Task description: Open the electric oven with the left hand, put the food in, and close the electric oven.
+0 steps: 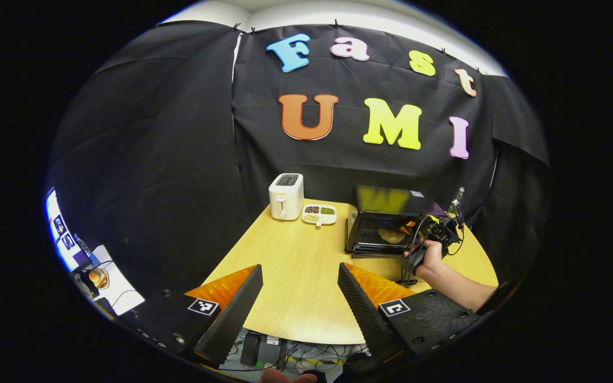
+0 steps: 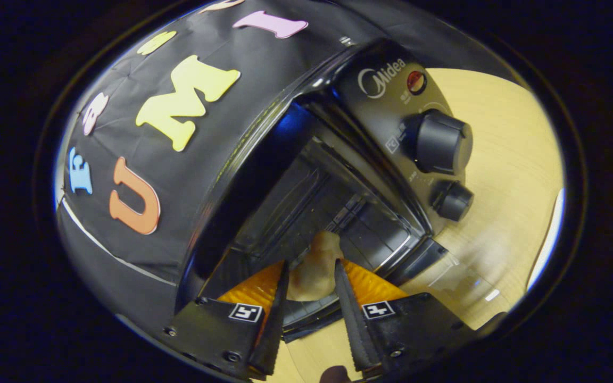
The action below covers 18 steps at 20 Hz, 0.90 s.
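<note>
The black electric oven (image 1: 391,205) stands at the table's far right with its door (image 1: 373,246) folded down flat. In the right gripper view its cavity (image 2: 306,197) gapes just ahead, the two knobs (image 2: 441,142) to the right. A pale piece of food (image 2: 313,270) sits between the fingers of my right gripper (image 2: 311,264), which is shut on it at the oven's mouth above the door. From the left gripper view, a hand holds that right gripper (image 1: 430,230) at the oven front, the food (image 1: 390,235) beside it. My left gripper (image 1: 298,274) hangs open over the table's near edge, holding nothing.
A white toaster (image 1: 286,196) and a small white tray of beans (image 1: 320,214) stand at the back of the wooden table (image 1: 296,255), left of the oven. Cables trail from the right gripper onto the table. A side desk with clutter (image 1: 93,276) lies far left.
</note>
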Tool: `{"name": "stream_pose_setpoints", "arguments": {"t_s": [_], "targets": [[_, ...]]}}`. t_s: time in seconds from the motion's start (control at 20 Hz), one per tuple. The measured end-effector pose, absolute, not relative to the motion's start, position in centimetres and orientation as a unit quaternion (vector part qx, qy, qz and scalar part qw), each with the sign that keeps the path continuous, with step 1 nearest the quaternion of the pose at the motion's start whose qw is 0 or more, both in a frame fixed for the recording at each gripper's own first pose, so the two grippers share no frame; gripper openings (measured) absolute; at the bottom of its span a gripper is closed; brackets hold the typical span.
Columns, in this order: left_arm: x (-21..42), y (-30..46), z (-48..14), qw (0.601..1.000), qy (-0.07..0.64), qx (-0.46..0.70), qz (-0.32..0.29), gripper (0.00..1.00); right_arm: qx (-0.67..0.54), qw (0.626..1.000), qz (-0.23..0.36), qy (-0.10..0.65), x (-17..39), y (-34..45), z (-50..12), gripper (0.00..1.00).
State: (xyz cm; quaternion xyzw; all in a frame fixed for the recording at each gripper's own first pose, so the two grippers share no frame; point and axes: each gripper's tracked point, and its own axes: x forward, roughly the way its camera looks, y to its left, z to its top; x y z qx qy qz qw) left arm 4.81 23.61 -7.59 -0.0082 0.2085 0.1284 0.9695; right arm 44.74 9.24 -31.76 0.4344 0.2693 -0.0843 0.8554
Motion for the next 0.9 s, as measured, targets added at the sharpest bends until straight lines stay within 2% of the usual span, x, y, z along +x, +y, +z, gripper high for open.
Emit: {"name": "stream_pose_setpoints", "arguments": {"t_s": [0.2, 0.4, 0.65, 0.9], "targets": [[4.2, 23.0, -7.1, 0.974, 0.191, -0.015, 0.122, 0.94, 0.392, 0.871, -0.078, 0.286, 41.5, 9.8, -31.0, 0.73], [4.1, 21.1, -7.2, 0.981, 0.173, -0.01, 0.09, 0.94, 0.314, 0.9, -0.068, 0.293, 37.3, 9.3, -28.7, 1.0], [4.8, 20.0, -7.3, 0.987, 0.152, -0.021, 0.049, 0.94, 0.203, 0.94, -0.051, 0.271, 31.2, 8.5, -23.4, 0.99], [6.4, 18.3, -8.4, 0.989, 0.146, -0.029, 0.01, 0.94, 0.113, 0.964, -0.04, 0.239, 25.5, 7.6, -18.3, 0.99]]}}
